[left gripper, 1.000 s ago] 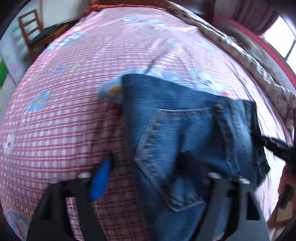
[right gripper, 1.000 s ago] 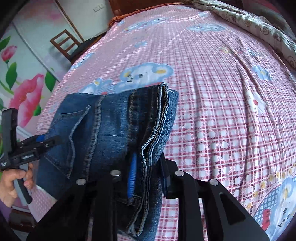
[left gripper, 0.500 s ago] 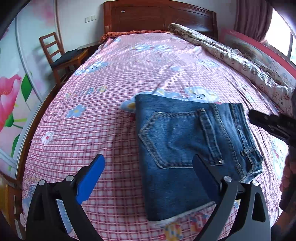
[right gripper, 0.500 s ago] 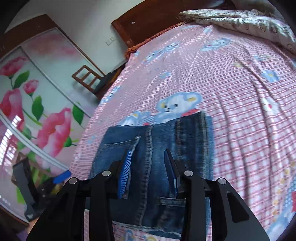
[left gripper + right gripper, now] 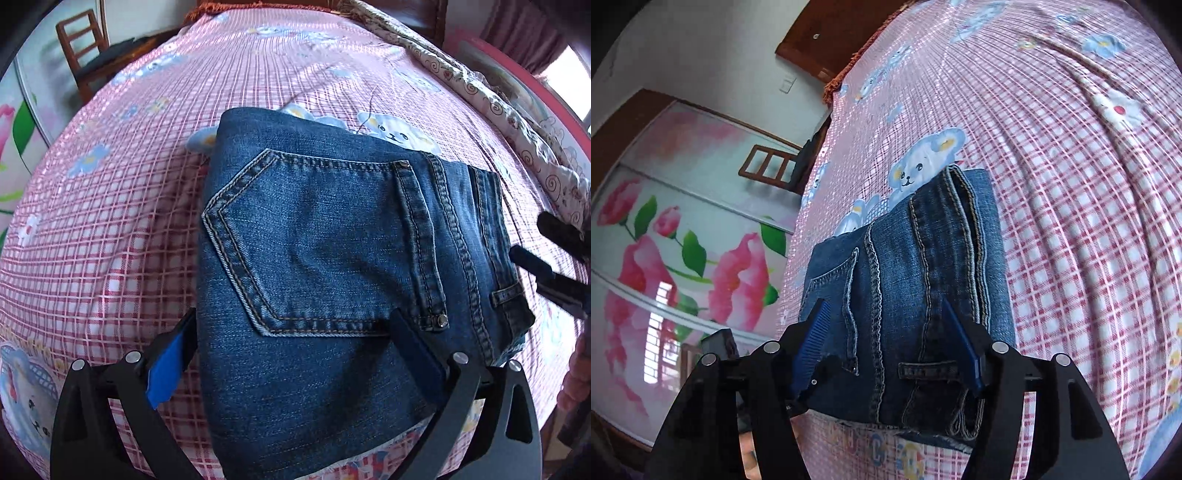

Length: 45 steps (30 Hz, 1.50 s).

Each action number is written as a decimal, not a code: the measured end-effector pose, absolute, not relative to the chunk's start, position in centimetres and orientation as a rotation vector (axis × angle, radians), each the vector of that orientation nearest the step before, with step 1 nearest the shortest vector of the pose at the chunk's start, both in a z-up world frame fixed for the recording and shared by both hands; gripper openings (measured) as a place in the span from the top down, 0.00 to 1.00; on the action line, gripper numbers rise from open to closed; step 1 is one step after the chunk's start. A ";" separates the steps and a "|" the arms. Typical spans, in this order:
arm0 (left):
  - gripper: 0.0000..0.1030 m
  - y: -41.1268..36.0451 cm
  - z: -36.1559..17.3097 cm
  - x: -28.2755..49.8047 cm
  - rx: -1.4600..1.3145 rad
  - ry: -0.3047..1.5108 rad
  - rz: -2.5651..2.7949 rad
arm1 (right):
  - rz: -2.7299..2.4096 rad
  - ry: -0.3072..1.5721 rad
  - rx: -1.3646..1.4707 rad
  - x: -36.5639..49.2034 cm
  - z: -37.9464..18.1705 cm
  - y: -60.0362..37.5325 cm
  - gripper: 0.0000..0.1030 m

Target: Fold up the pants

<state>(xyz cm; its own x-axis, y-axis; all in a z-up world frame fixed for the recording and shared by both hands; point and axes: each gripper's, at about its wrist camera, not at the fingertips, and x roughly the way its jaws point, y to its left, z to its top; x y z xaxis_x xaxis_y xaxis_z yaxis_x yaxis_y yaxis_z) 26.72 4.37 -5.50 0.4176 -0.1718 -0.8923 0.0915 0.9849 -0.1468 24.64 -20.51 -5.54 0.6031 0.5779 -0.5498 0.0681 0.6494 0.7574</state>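
The blue jeans (image 5: 332, 258) lie folded into a compact rectangle on the pink checked bedsheet (image 5: 110, 240), back pocket facing up. My left gripper (image 5: 293, 317) hovers over their near part, its jaws wide and still opening; the pads (image 5: 166, 365) press on nothing. In the right wrist view the jeans (image 5: 905, 277) show their waistband side and stacked folded edges. My right gripper (image 5: 882, 306) hangs above that end with its jaws opening, the denim lying below and between them, unpinched. The right gripper's black fingers (image 5: 554, 266) also enter the left view at the right edge.
A patterned quilt (image 5: 517, 122) is bunched along the bed's far right side. A wooden chair (image 5: 81, 48) stands beside the bed at the far left. The headboard (image 5: 831, 33) and a flower-painted wardrobe (image 5: 683, 258) lie beyond. The bed's near edge is close below the jeans.
The right gripper let go of the jeans' folded edge, spread its jaws and rolled. The left jaws widened; that gripper drew back, then came in over the back pocket.
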 end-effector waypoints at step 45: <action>0.02 13.8 0.4 12.4 -0.328 0.903 -0.347 | 0.242 0.890 1.101 6.5 -1.1 -20.0 0.14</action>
<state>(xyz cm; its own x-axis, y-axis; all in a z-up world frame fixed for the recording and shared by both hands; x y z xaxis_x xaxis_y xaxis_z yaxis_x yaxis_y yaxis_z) 12.39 13.77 0.36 0.5711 -0.4259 -0.7018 0.1542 0.8953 -0.4179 6.54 -20.03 -1.11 0.6431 0.5779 -0.5025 0.2444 0.4669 0.8498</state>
